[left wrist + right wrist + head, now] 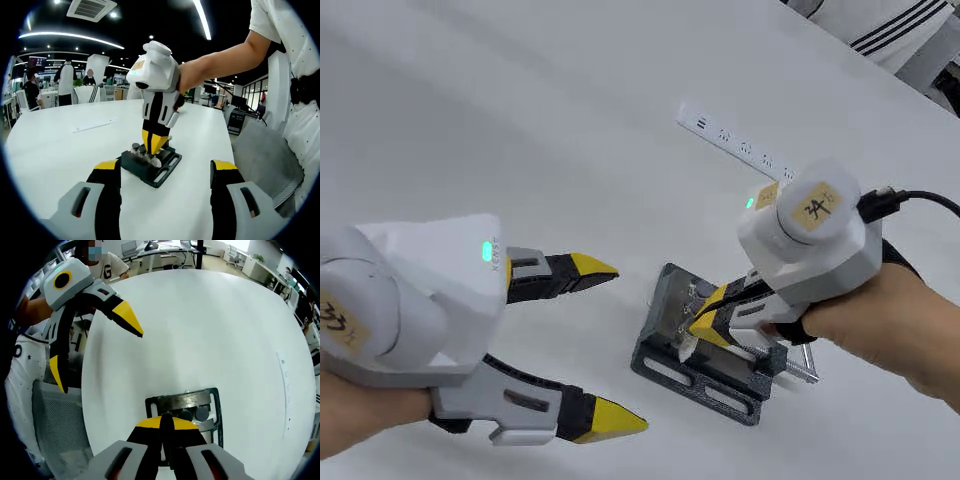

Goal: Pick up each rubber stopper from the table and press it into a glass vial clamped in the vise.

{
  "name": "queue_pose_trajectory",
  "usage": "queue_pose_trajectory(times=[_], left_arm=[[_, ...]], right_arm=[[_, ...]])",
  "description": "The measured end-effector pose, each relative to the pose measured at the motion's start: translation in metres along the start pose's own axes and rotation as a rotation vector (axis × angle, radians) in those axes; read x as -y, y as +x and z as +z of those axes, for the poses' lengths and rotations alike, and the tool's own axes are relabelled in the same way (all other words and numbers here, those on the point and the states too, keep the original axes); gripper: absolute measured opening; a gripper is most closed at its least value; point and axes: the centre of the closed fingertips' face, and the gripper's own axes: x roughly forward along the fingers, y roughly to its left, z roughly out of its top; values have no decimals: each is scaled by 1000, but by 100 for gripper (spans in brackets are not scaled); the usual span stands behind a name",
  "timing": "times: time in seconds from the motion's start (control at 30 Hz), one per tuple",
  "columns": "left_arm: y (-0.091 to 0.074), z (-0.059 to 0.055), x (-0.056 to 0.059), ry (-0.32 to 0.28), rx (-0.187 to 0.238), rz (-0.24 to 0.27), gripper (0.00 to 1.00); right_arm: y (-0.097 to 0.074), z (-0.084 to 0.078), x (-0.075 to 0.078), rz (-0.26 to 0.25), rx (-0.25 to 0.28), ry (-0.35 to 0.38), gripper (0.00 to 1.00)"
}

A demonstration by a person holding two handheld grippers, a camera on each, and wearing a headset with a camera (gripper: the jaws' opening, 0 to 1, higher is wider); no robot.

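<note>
While right tool (pixel 696 326) sits closed over vise (pixel 705 385), grey-stoppered vials (pixel 136 148), left tool (pixel 630 347) spread wide, empty

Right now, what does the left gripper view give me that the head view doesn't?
Left gripper view adds a side-on look: vials standing in a row in the vise, with the room and people behind.
Head view adds a top-down look: the vise screw and the right tool's cable.
Shared: vise, right tool shut with tips down on it, left tool open, white table, power strip.
</note>
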Motion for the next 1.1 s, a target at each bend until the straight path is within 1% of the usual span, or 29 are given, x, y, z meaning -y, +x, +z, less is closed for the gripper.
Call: queue_pose_trajectory(times=[0.1, 0.17, 0.3, 0.63, 0.8, 0.97, 1.0, 1.1], left_arm=[[-2, 2, -1, 4, -1, 6, 72], [-3, 4, -2, 7, -1, 8, 72], [-4, 4, -3, 13, -6, 11, 72], [-4, 5, -1, 21, -11, 7, 72], [-6, 6, -2, 26, -17, 9, 72], [-7, 6, -2, 29, -21, 10, 72], [-7, 6, -2, 29, -23, 10, 72], [-7, 5, -1, 31, -28, 8, 72]], right_arm=[[0, 0, 0, 0, 6, 3, 2], [-1, 0, -2, -5, 12, -11, 2], [-1, 0, -1, -7, 19, -3, 2], [-1, 2, -1, -17, 38, 7, 2], [-2, 1, -1, -22, 53, 27, 2], [-3, 0, -3, -26, 65, 42, 5], [-4, -2, -2, -39, 63, 37, 6], [-7, -3, 1, -43, 76, 47, 7]])
